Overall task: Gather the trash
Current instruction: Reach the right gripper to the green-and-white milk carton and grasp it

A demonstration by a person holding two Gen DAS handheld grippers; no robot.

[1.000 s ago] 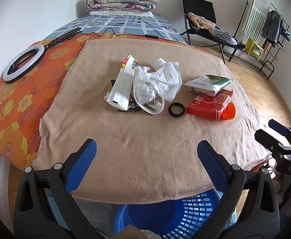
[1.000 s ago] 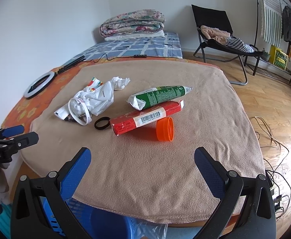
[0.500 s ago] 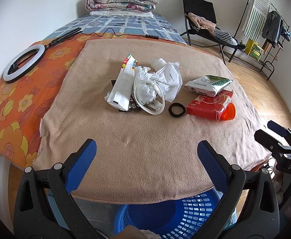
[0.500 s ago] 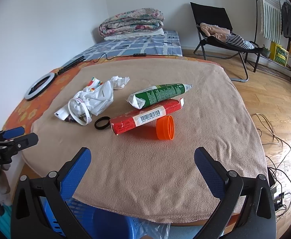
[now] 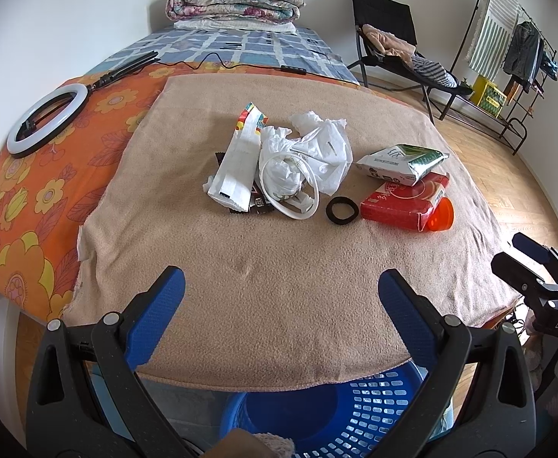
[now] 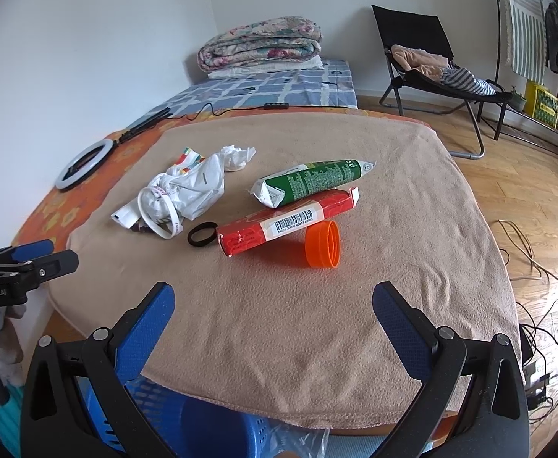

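Note:
Trash lies in the middle of the tan blanket (image 5: 279,267): a crumpled white plastic bag (image 5: 309,152) (image 6: 191,187), a white wrapper (image 5: 236,168), a white ring (image 5: 288,187), a black band (image 5: 340,210) (image 6: 201,233), a green-white pouch (image 5: 401,158) (image 6: 309,181), a red box (image 5: 405,200) (image 6: 286,221) and an orange cup (image 5: 441,219) (image 6: 322,244). My left gripper (image 5: 279,290) is open and empty, hovering over the blanket's near edge. My right gripper (image 6: 273,301) is open and empty, short of the orange cup. A blue basket (image 5: 336,412) (image 6: 187,431) stands below the blanket's front edge.
A ring light (image 5: 46,118) lies on the orange floral sheet (image 5: 30,198) to the left. A folded quilt (image 5: 236,4) sits at the far end. A black chair (image 6: 427,61) and clothes rack (image 5: 508,38) stand on the wooden floor at right. Cables (image 6: 527,252) trail on the floor.

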